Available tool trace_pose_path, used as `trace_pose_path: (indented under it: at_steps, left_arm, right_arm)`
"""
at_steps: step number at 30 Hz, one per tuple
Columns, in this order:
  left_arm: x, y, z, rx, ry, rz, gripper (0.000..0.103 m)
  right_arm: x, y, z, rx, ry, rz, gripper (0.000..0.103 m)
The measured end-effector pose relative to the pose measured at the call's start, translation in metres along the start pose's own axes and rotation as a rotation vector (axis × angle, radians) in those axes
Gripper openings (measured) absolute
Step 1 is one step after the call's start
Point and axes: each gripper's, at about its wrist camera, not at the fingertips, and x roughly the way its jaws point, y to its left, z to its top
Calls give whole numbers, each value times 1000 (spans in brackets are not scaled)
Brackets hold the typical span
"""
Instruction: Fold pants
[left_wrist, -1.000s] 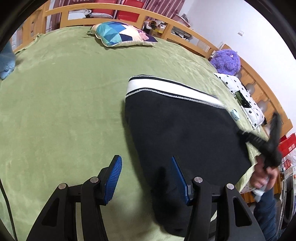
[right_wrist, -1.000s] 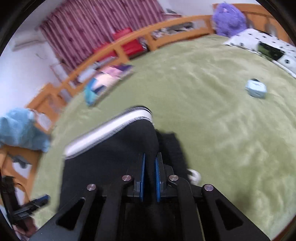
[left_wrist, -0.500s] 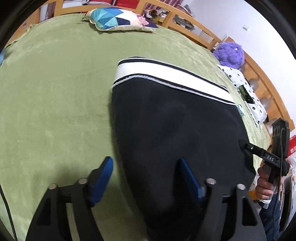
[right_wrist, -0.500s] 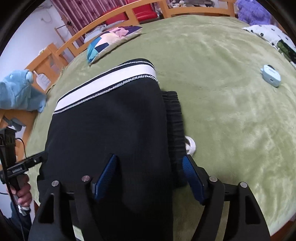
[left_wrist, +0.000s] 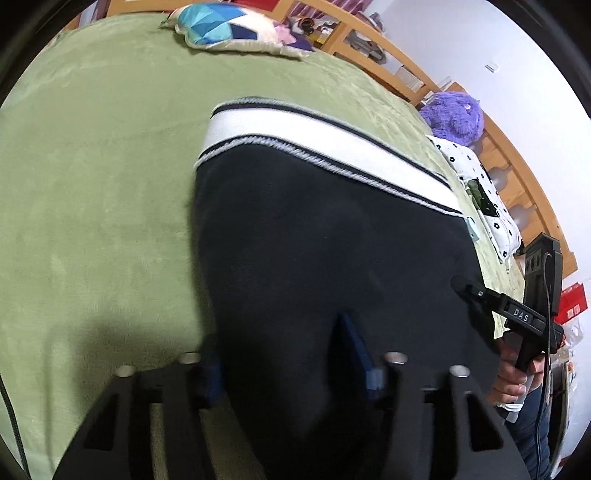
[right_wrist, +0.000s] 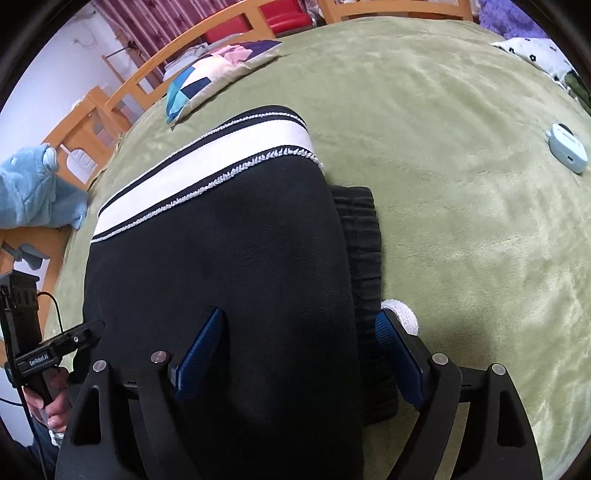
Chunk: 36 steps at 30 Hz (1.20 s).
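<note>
Pants (left_wrist: 325, 251): black, folded into a thick pad; they lie on the green blanket (left_wrist: 96, 192), near its close edge; a white band (left_wrist: 317, 147) with thin dark lines runs across the far end
Waistband (right_wrist: 360, 240): ribbed black cloth, it sticks out from under the folded layer on the right side in the right wrist view; a white cord end (right_wrist: 400, 314) lies just beside it
Left gripper (left_wrist: 286, 363): low over the near left part of the pants; its jaws are closing, with dark cloth bulging between the blue pads; whether the pads already press the cloth I cannot tell, the picture is blurred there
Right gripper (right_wrist: 301, 354): over the near right part of the pants; its jaws are opening and stand wide; black cloth lies between the blue pads, but the pads do not pinch it
Person: one hand (left_wrist: 511, 380) on the handle of the right gripper, seen from the left wrist view
Around: a patterned cushion (left_wrist: 229, 27) at the far side of the blanket; a purple plush toy (left_wrist: 456, 114) by the wooden rail; a small pale blue case (right_wrist: 567, 147) well apart from the pants; a blue plush toy (right_wrist: 31, 188) off the left edge
</note>
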Motion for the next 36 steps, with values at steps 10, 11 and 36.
trace_pose_path:
  at_steps: [10, 11, 36]
  left_arm:
    - [-46, -5, 18, 62, -79, -16, 18]
    - [-49, -6, 20, 73, -85, -11, 18]
    - [-165, 141, 51, 33, -224, 123, 12]
  right_arm:
    - [-32, 42, -9, -21, -113, -65, 35]
    - [-36, 48, -10, -7, -125, -60, 34]
    - [4, 247, -6, -173, -82, 95, 15]
